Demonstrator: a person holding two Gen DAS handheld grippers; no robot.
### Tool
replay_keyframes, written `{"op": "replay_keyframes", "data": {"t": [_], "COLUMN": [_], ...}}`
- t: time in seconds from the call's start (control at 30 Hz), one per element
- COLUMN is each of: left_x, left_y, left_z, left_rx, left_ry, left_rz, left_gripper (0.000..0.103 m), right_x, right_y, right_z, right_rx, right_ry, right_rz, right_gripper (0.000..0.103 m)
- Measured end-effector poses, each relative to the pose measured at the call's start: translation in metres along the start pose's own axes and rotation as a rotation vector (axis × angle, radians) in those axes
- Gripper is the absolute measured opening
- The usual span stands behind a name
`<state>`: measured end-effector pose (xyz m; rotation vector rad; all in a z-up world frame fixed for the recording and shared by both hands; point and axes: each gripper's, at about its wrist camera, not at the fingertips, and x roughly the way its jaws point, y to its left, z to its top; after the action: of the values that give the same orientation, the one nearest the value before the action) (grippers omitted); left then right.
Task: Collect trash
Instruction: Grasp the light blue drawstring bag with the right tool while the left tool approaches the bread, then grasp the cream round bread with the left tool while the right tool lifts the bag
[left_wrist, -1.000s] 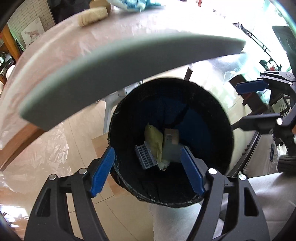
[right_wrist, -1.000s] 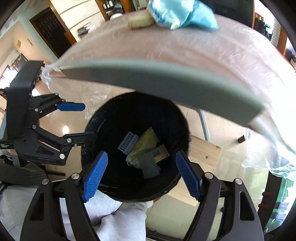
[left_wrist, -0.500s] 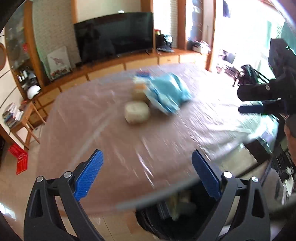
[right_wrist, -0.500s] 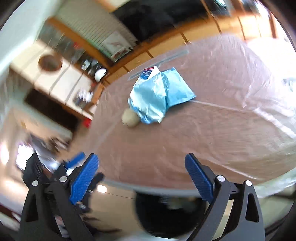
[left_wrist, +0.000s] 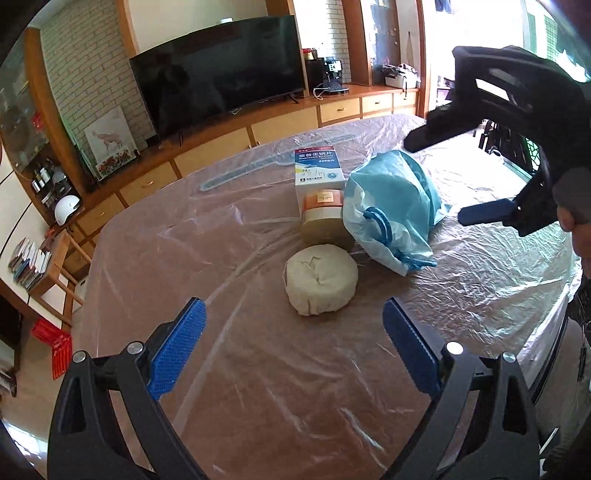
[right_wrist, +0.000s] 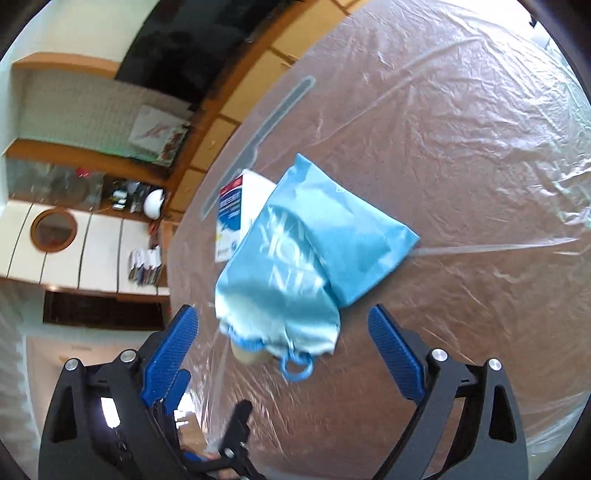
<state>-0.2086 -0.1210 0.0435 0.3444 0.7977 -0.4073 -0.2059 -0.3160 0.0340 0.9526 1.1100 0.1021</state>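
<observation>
Both jaws wide and empty, so we were between pickups.

We had the table (left_wrist: 229, 254) ahead; left gripper (left_wrist: 293, 347) faced the pale wad (left_wrist: 320, 279), right gripper (right_wrist: 284, 343) hung by the blue bag (right_wrist: 295, 258) — next, closing on one.

Crinkled glossy film over the table, soft plastic and paper on top of it.

You're looking at a table (left_wrist: 258, 369) wrapped in thin clear plastic sheet (left_wrist: 498, 280), shiny and full of creases. The blue bag (left_wrist: 391, 206) ahead of you is soft, slick plastic with a cord drawstring (left_wrist: 380, 225). Beside it, your round wad (left_wrist: 320, 279) looks like matt, rumpled paper, and the box (left_wrist: 317, 170) is smooth printed cardboard. The pads (left_wrist: 177, 347) on your left gripper are ribbed blue plastic on matt black frames with bright metal pins (left_wrist: 135, 347). Behind, glossy wooden cabinets (left_wrist: 288, 125).
</observation>
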Motion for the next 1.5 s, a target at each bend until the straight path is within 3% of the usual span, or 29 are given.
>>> {"op": "replay_keyframes", "data": {"t": [0.13, 0.27, 0.5, 0.73, 0.87, 0.93, 1.23, 1.5], "left_x": [0.006, 0.016, 0.029, 0.037, 0.039, 0.041, 0.047, 0.051], "left_y": [0.001, 0.0, 0.004, 0.011, 0.011, 0.012, 0.013, 0.009], "left_z": [0.005, 0.011, 0.014, 0.019, 0.017, 0.017, 0.02, 0.019], "left_rx": [0.018, 0.048, 0.069, 0.067, 0.07, 0.076, 0.064, 0.063], "left_ry": [-0.005, -0.006, 0.005, 0.006, 0.008, 0.012, 0.015, 0.024], "left_rz": [-0.027, -0.041, -0.072, -0.097, -0.107, -0.109, -0.124, -0.13], "left_gripper": [0.097, 0.097, 0.097, 0.097, 0.097, 0.097, 0.097, 0.097], "right_x": [0.02, 0.029, 0.036, 0.056, 0.062, 0.062, 0.042, 0.051], "right_y": [0.002, 0.011, 0.03, 0.029, 0.032, 0.033, 0.036, 0.037], "right_z": [0.007, 0.014, 0.031, 0.039, 0.042, 0.043, 0.045, 0.042], "right_rx": [0.092, 0.097, -0.032, -0.008, -0.055, -0.09, -0.207, -0.226], "right_ry": [0.003, -0.022, -0.077, -0.068, -0.071, -0.073, -0.106, -0.102], "right_rz": [0.003, -0.037, -0.226, -0.2, -0.208, -0.222, -0.35, -0.363], "right_gripper": [0.087, 0.087, 0.087, 0.087, 0.073, 0.071, 0.075, 0.079]}}
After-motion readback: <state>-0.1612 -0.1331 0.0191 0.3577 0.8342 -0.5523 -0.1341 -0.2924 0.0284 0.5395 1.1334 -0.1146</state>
